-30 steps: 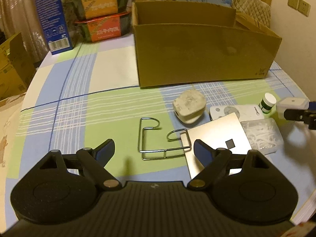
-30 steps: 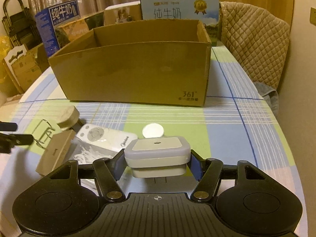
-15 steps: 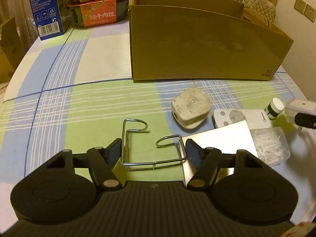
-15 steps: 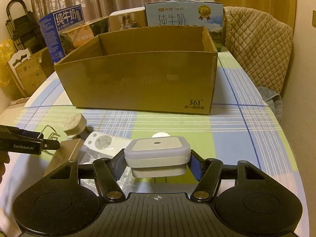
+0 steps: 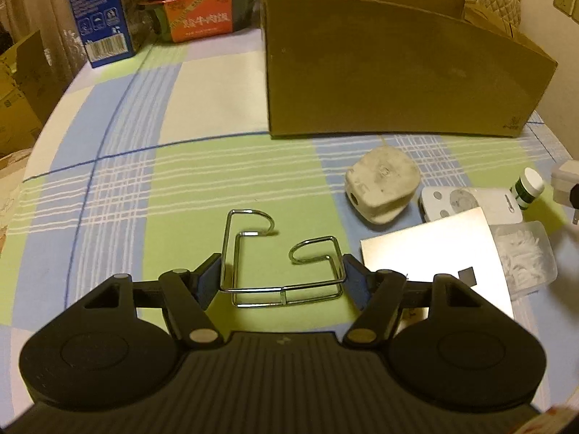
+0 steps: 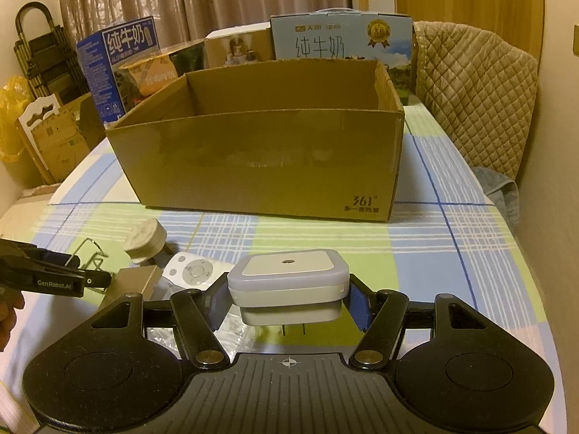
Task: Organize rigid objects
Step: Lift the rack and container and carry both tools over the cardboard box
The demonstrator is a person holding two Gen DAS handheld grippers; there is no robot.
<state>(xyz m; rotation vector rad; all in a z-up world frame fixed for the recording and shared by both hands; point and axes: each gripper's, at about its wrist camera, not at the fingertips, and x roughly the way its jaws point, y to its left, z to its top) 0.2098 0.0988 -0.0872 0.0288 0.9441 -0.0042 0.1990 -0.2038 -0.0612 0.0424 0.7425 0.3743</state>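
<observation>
My left gripper has closed its fingers against both ends of a bent wire rack that lies on the checked tablecloth. My right gripper is shut on a white plug-in night light and holds it above the table, in front of the open cardboard box. The box's front wall also shows in the left wrist view. A white plug, a white remote, a silver flat card and a small white-capped bottle lie to the right of the rack.
A clear tub of floss picks lies by the card. Milk cartons and food boxes stand behind the cardboard box. A quilted chair stands at the far right. The table edge curves close on the left.
My left gripper has moved forward and down onto the wire rack and its fingers have closed against it. My right gripper has risen with the night light.
</observation>
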